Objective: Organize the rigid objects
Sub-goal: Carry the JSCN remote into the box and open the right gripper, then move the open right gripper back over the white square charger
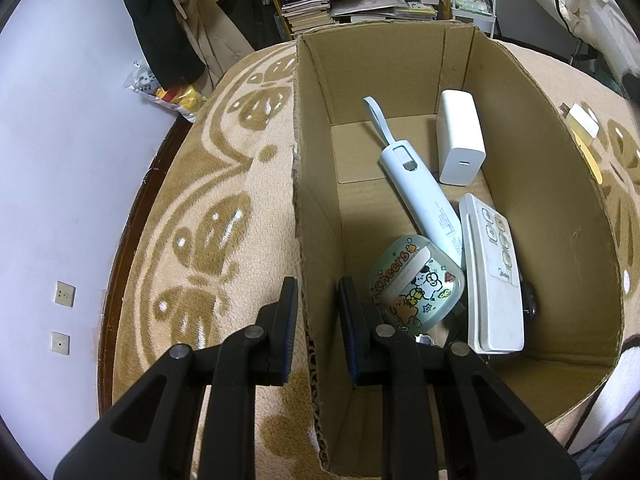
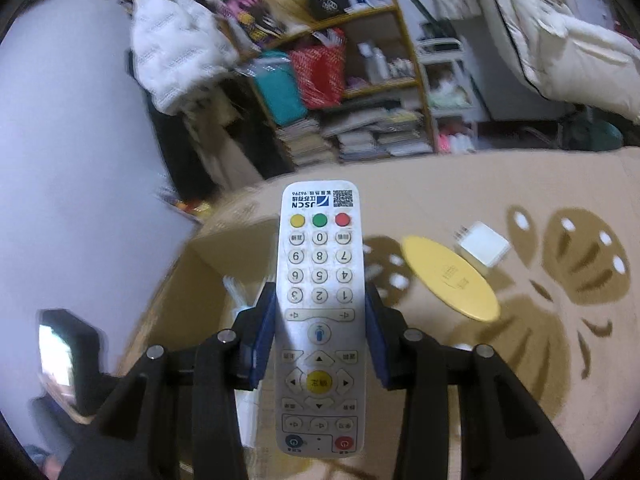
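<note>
My left gripper (image 1: 318, 292) straddles the left wall of an open cardboard box (image 1: 380, 72), one finger outside and one inside, shut on that wall. Inside the box lie a pale blue power bank (image 1: 424, 188) with a loop, a white charger block (image 1: 460, 140), a white air-conditioner remote (image 1: 492, 276) and a round cartoon-printed case (image 1: 416, 284). My right gripper (image 2: 320, 292) is shut on a white TV remote (image 2: 320, 264), its blue pads pressing both long sides. This remote hangs in the air over the box's edge (image 2: 200, 264), buttons facing up.
A yellow oval disc (image 2: 448, 276) and a white plug adapter (image 2: 482, 244) lie on the beige patterned rug (image 2: 540, 320), right of the box. Behind stand a cluttered bookshelf (image 2: 360, 120), hanging coats (image 1: 168, 32) and a lilac wall (image 1: 60, 140). The right wrist view is blurred.
</note>
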The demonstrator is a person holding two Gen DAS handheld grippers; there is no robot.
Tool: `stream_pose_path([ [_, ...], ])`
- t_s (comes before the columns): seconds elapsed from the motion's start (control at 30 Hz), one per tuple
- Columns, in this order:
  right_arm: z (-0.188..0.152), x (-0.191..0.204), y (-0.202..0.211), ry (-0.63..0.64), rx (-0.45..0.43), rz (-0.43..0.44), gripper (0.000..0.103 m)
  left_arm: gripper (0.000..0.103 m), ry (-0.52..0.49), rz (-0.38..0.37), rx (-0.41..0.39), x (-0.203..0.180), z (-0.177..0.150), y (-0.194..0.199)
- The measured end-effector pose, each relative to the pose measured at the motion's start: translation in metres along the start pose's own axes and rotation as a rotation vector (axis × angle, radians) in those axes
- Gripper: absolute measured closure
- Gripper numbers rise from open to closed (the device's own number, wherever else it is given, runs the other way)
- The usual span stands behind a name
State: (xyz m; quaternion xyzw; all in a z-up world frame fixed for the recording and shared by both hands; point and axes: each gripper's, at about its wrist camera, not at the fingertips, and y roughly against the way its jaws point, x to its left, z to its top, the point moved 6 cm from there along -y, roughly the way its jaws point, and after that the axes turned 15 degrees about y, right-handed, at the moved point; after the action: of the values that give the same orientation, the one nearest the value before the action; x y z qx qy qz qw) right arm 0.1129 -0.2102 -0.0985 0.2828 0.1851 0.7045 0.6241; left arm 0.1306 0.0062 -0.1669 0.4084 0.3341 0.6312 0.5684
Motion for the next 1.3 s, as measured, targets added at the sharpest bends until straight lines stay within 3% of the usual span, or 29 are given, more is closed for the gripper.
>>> stream_pose_path([
  [0.3,0.011,0.057,0.002,0.069,-0.023,0.117,0.059,0.082,-0.003,0.008,-0.002,0.000,0.001,0.000],
  [0.57,-0.012,0.074,-0.022,0.094,0.047,0.149,0.060,0.082,0.013,-0.004,0.008,0.002,0.001,-0.001],
  [0.7,-0.013,0.079,-0.023,0.093,0.034,0.184,0.062,0.081,0.018,-0.011,0.012,0.002,0.002,-0.001],
  [0.93,-0.003,0.070,-0.011,0.118,-0.021,0.123,0.061,0.081,0.024,-0.011,0.019,0.004,0.002,-0.002],
  [1.0,0.002,0.059,-0.012,0.111,-0.024,0.087,0.056,0.081,0.024,-0.013,0.018,0.004,0.002,-0.002],
  [1.07,0.008,0.043,-0.013,0.096,-0.034,0.042,0.031,0.081,0.025,-0.014,0.020,0.004,0.002,-0.002],
  [1.17,0.016,0.016,-0.014,0.057,-0.061,-0.018,0.012,0.081,0.023,-0.012,0.019,0.003,0.002,-0.001],
  [1.3,0.027,-0.020,-0.019,0.024,-0.076,-0.099,0.010,0.081,0.019,-0.016,0.016,0.004,0.001,-0.001],
])
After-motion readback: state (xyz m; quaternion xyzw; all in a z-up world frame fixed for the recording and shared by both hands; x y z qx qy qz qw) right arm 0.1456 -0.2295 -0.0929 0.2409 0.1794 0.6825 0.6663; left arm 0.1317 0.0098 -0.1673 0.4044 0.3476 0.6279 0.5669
